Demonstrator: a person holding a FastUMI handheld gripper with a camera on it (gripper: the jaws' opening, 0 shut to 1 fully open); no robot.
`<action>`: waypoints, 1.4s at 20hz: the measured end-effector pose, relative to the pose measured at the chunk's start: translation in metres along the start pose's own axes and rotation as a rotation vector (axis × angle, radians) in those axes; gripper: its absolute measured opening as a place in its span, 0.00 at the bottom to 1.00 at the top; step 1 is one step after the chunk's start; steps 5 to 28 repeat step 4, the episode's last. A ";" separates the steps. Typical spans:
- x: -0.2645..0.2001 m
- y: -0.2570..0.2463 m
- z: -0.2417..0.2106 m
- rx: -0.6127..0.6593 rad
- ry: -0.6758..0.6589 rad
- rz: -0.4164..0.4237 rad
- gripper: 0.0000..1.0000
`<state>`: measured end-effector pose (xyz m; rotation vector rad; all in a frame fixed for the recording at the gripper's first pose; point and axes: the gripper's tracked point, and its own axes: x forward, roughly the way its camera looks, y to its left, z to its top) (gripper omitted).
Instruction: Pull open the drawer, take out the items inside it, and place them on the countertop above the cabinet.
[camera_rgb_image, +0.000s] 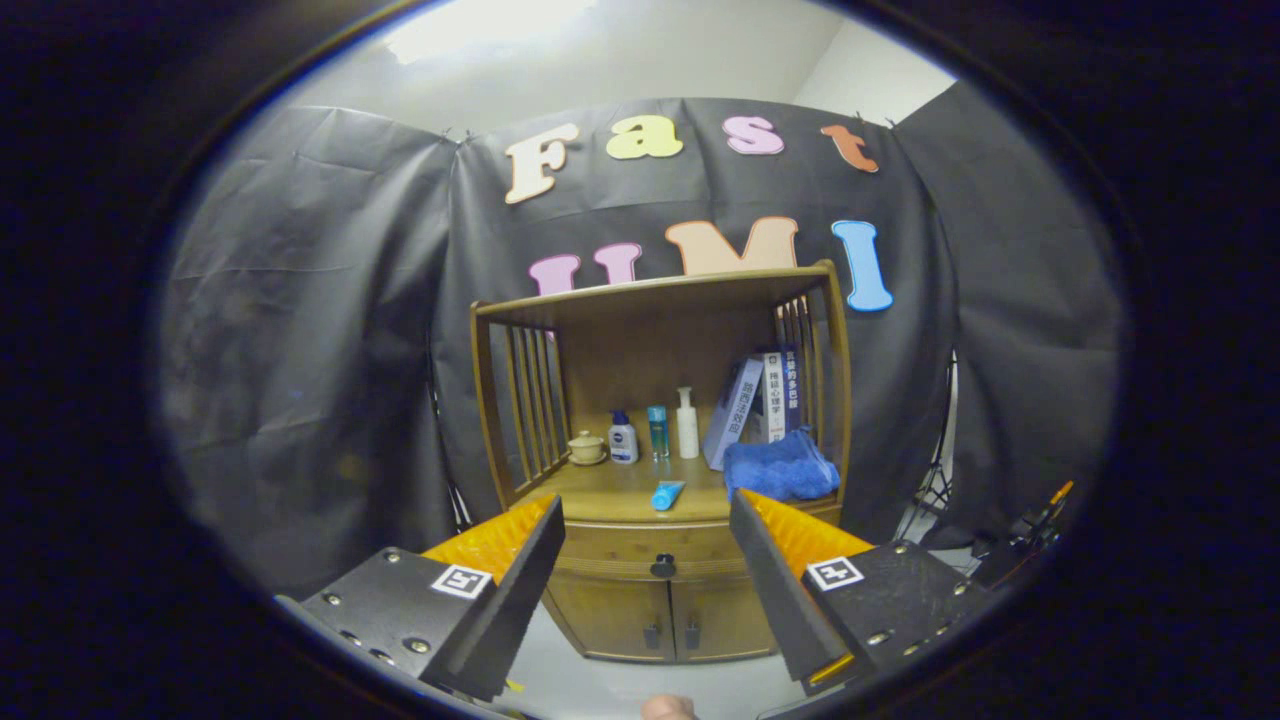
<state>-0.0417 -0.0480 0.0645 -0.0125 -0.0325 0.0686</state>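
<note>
A wooden cabinet (660, 420) stands ahead against the booth wall. Its drawer (650, 548) sits shut under the countertop (610, 490), with a dark knob (663, 567) in the middle. My gripper (645, 545) is open, well short of the cabinet, and nothing lies between its fingers; the drawer front shows in the gap between them. On the countertop lie a blue tube (667, 494) near the front edge and a blue cloth (781, 467) at the right. The drawer's inside is hidden.
At the back of the countertop stand a small lidded cup (586, 447), three bottles (657, 430) and leaning books (757, 404). Two lower doors (665, 618) sit beneath the drawer. Slatted side rails and a top shelf (655, 290) enclose the counter. A fingertip (667, 708) shows below.
</note>
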 end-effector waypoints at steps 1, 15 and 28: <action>0.000 0.000 0.000 -0.002 0.002 0.002 0.99; -0.003 -0.003 -0.001 -0.006 0.008 0.002 0.99; -0.003 -0.003 -0.001 -0.006 0.008 0.002 0.99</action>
